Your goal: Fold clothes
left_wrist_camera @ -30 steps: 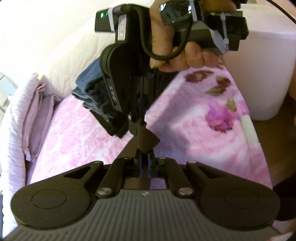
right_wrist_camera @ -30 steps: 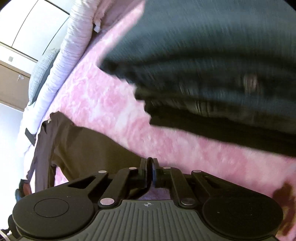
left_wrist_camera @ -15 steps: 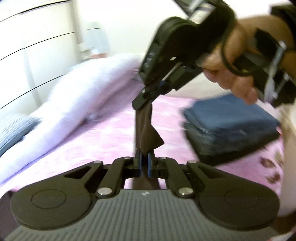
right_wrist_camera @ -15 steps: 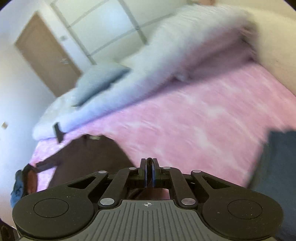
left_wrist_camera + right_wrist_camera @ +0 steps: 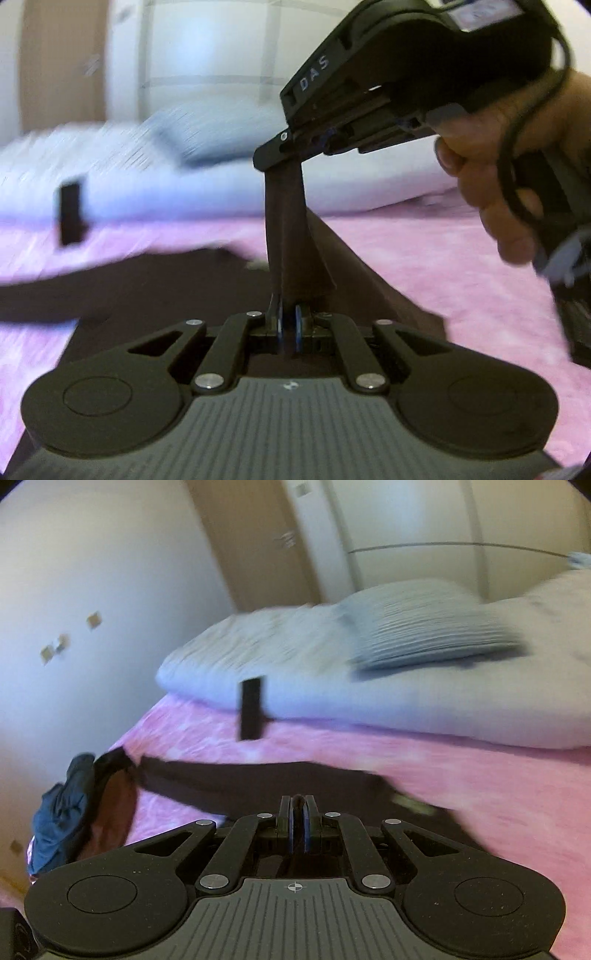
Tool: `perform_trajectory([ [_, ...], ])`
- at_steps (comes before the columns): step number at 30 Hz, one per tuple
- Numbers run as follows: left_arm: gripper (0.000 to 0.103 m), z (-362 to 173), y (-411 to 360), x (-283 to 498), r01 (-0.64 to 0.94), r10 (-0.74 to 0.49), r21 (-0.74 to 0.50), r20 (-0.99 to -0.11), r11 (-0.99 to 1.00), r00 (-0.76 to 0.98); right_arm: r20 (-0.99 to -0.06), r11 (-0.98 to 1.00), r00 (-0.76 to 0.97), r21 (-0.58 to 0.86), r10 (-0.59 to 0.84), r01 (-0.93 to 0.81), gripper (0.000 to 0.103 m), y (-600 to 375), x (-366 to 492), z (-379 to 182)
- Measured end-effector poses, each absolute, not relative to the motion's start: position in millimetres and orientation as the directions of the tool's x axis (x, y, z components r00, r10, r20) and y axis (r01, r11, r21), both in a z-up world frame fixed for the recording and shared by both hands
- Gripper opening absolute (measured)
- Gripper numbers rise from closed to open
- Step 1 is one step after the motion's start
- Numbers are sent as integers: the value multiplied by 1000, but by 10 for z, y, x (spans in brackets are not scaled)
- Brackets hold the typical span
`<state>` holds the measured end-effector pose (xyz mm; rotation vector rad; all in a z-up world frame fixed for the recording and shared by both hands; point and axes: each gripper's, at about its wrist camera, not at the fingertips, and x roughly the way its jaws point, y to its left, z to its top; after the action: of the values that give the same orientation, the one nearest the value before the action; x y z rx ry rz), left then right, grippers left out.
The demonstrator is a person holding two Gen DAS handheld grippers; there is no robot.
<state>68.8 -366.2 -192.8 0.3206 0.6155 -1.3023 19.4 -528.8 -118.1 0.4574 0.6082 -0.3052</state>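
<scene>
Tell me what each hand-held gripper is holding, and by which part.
Both hold the dark brown garment: the left hand-held gripper and right hand-held gripper each pinch its edge, a strip stretched between them.

White letters "DAS" on the side of the black right gripper (image 5: 280, 151) body in the left wrist view, nothing else readable, small label near the top too blurred

Pink bedspread (image 5: 480, 786) on the bed, white duvet (image 5: 295, 664) bunched behind it with a striped pillow (image 5: 424, 627) on top, wooden door (image 5: 258, 542) behind.
</scene>
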Motion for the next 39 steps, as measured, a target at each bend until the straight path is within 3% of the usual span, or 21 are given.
perform_trajectory([
  [7,4,-2702,-3427,2017,909,-682,-131,-705,395,195,-643,870,763,337,-66,360,6,-4941,1595,-2123],
  [12,4,-2883,-3384,2316,894,-662,-153,-726,422,188,-661,890,750,318,-38,325,6,-4783,1943,-2315],
  [23,4,-2841,-3416,2604,880,-682,-145,-692,453,237,-594,901,802,316,-57,298,6,-4769,2141,-2010],
  [27,4,-2979,-3513,2726,888,-660,-131,-718,441,222,-630,887,769,287,-110,362,7,-4837,1965,-2115],
  [31,6,-3153,-3522,2760,898,-616,-121,-766,422,186,-724,856,657,187,-211,481,7,-4906,1477,-2378],
  [33,11,-3217,-3501,2760,903,-591,-105,-786,417,181,-771,825,574,116,-276,554,22,-4918,1121,-2559],
  [34,15,-3245,-3478,2769,899,-572,-89,-797,428,194,-792,805,529,84,-303,587,52,-4911,940,-2651],
  [35,14,-3271,-3453,2781,895,-554,-75,-807,440,205,-814,783,482,55,-325,619,66,-4902,761,-2740],
  [36,15,-3286,-3425,2804,890,-541,-69,-814,452,211,-827,761,445,32,-343,648,73,-4888,595,-2809],
  [38,17,-3281,-3351,2845,882,-526,-59,-820,468,224,-852,731,390,14,-348,682,74,-4852,310,-2908],
  [39,23,-3267,-3308,2858,879,-522,-51,-820,475,235,-861,715,376,20,-343,699,74,-4836,183,-2932],
])
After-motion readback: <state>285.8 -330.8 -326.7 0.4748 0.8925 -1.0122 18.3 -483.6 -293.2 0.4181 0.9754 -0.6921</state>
